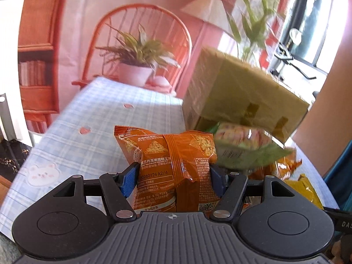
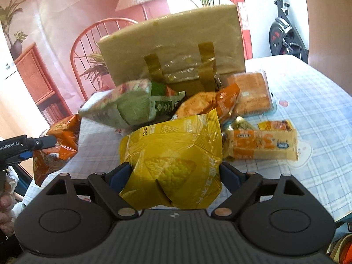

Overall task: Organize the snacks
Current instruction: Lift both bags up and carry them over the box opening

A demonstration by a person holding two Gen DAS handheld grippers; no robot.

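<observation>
Orange snack bag [image 1: 176, 167] sits clamped between left gripper [image 1: 175, 176] fingers [image 1: 128, 179].

Glossy crinkled foil orange snack bag [image 1: 176, 167], shiny yellow chip bag [image 2: 173, 160], matt checked cloth tablecloth [image 1: 92, 114]

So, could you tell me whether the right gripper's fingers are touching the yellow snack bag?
Touching. The right wrist view shows the right gripper with both blue fingers pressed against the sides of the yellow snack bag, which bulges between them.
</observation>
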